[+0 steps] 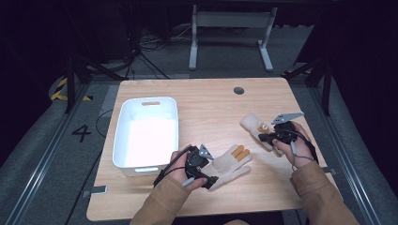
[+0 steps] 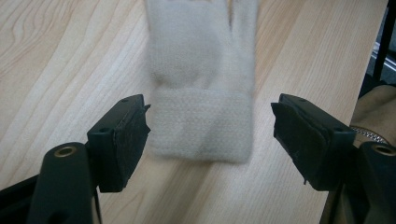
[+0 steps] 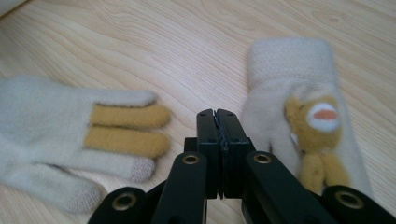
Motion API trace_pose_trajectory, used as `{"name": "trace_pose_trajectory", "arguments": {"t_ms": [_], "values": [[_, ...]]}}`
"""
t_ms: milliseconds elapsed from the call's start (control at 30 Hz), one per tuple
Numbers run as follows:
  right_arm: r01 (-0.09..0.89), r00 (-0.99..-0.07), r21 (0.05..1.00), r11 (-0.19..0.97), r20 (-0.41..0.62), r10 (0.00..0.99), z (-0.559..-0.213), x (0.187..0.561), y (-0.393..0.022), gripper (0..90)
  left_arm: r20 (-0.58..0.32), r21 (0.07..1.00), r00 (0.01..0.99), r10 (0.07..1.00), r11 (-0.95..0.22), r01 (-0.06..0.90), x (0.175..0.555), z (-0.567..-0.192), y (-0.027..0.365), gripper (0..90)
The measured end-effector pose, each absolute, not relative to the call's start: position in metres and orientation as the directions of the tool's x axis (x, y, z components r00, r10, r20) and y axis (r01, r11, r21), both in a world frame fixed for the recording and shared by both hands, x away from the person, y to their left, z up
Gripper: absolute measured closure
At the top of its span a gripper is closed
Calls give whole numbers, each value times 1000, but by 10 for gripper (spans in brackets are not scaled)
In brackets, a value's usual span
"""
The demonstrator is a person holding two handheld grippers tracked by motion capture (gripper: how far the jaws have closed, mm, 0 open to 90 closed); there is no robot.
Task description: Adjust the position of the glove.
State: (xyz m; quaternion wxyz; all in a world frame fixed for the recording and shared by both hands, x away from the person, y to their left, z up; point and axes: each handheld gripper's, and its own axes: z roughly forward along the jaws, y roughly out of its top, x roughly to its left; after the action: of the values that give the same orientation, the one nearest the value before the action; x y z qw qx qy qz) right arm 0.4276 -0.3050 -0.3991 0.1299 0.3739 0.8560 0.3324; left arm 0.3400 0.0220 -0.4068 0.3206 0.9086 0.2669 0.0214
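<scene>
Two cream knit gloves lie on the wooden table [image 1: 211,103]. The near glove [image 1: 230,164] [image 2: 201,70] [image 3: 46,121] has two mustard fingers and lies flat. Its cuff sits between the spread jaws of my left gripper [image 1: 210,177] [image 2: 210,107]; the left pad is at the cuff's edge and the right pad stands apart from it, so the gripper is open. The far glove [image 1: 253,124] [image 3: 289,93] bears a small mustard animal figure. My right gripper [image 1: 263,137] [image 3: 217,114] is shut on nothing, its tips just beside that glove's palm.
A white plastic bin [image 1: 123,117] stands on the left part of the table, beside my left hand. A round dark grommet [image 1: 239,90] sits near the far edge. Bare wood lies between the gloves and the far edge.
</scene>
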Motion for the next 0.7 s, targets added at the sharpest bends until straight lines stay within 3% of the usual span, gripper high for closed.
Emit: {"name": "trace_pose_trajectory", "arguments": {"t_ms": [700], "values": [[491, -761, 686, 537, 38, 647, -413, 445, -257, 895, -135, 599, 839, 528, -631, 493, 323, -398, 40, 259]]}}
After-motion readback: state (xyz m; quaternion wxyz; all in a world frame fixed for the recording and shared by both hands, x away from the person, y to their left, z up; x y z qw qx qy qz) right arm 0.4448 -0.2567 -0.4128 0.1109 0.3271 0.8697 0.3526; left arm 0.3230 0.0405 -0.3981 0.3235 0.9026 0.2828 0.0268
